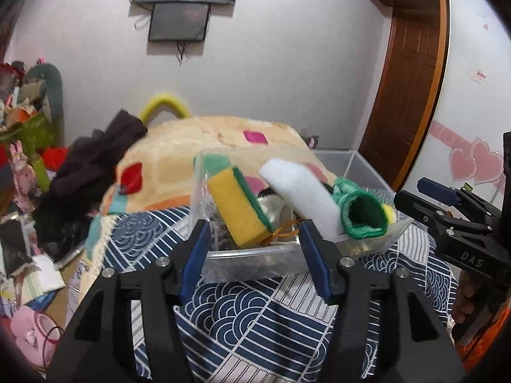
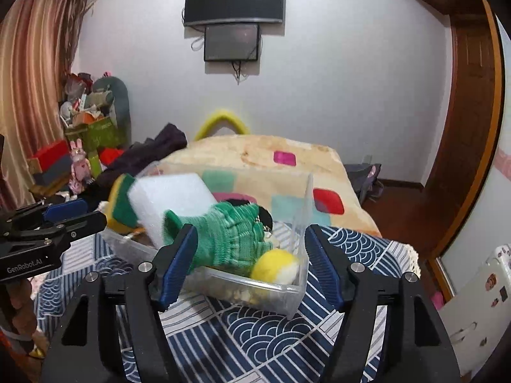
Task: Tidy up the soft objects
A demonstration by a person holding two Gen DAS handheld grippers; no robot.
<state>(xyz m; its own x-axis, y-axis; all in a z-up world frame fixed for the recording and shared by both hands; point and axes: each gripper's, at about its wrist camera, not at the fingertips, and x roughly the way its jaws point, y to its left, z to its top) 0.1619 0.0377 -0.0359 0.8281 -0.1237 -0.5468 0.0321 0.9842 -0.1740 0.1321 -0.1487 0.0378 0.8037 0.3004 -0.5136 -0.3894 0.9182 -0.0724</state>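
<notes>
On the bed, your left tongs (image 1: 254, 252) and right tongs (image 2: 250, 263) gape empty before the bin (image 2: 255, 290); the glove (image 2: 233, 239) and sponges hide its contents.

Clear bin (image 2: 297, 290) on patterned cloth, full: yellow-green sponge (image 1: 238, 206) tilted on end, white foam block (image 1: 300, 191) leaning, green knit glove (image 2: 233, 239) draped over, yellow-white ball (image 2: 276, 266) in corner.

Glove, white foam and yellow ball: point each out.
Glove (image 2: 233, 239), right wrist view, on its knitted back.
White foam (image 1: 300, 188), left wrist view, on its long face.
Yellow ball (image 2: 276, 266), right wrist view, on its top.
</notes>
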